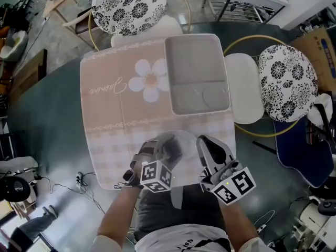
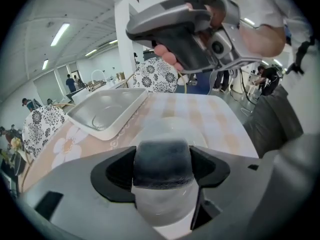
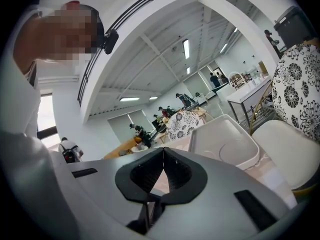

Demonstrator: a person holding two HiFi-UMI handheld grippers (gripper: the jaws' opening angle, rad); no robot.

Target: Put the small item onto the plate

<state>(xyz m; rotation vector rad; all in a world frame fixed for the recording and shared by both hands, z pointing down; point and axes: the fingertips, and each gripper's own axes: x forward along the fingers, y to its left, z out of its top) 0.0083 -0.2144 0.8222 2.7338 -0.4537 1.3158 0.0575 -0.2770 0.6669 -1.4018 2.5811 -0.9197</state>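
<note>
Cursive word (image 1: pixel 107 86) on pink placemat (image 1: pixel 105 125), next to flower print, upside down from the head view: reads approx. "Jasmine", not certain. Print on person's shirt (image 1: pixel 185 243): cut off, illegible. Blue print on cardboard box (image 1: pixel 321 43): too small to read.

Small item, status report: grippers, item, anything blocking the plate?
Left gripper shut on small frosted item. Right gripper shut, empty. Item over placemat's near end, short of the plate. Plate bare, nothing between.
</note>
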